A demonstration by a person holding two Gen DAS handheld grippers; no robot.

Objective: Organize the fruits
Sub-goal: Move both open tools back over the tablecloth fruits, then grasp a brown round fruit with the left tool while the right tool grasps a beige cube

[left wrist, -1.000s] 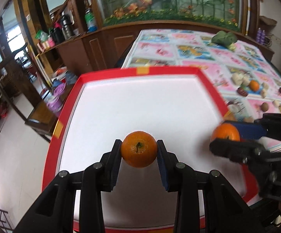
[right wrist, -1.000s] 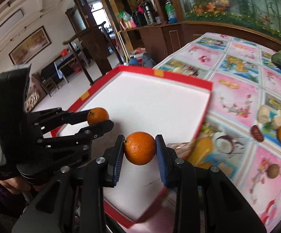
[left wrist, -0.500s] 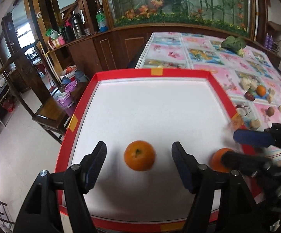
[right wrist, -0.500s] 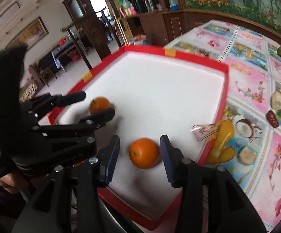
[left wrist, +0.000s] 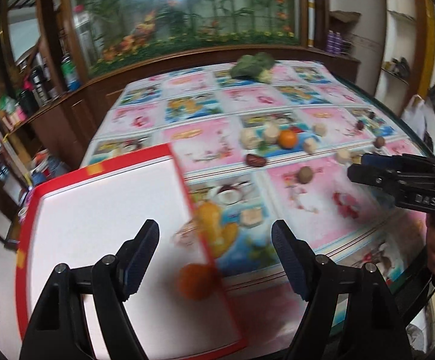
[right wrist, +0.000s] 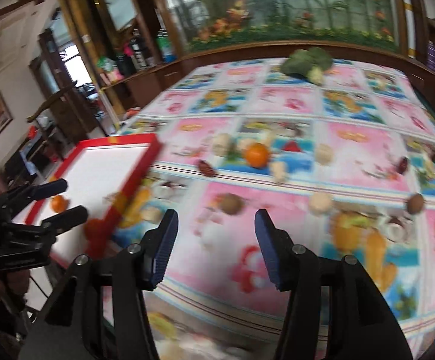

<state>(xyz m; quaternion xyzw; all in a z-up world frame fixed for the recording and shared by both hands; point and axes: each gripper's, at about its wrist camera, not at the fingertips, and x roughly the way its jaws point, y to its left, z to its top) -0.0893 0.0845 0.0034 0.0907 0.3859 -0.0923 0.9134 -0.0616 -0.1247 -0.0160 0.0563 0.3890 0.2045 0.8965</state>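
Now both my grippers are empty, between picks. My left gripper [left wrist: 214, 255] has its fingers spread and opening, nothing between them; an orange [left wrist: 196, 280] lies blurred in the tray [left wrist: 103, 165] by its right rim. My right gripper [right wrist: 214, 243] is opening too, fingers apart over bare cloth. In the right view a second orange [right wrist: 58, 203] sits in the tray near the left gripper's fingers.

One more orange [right wrist: 256, 154] waits out on the desk [right wrist: 352, 138] among pale lumps and dark dates, well apart from both grippers. I judge the next move is a reach to it with fingers wide, then a soft pinch.

The desk wears a glossy pink picture cloth; a broccoli [left wrist: 252, 66] lies at its far end. Behind it stand dark wood cabinets and a planted glass case.
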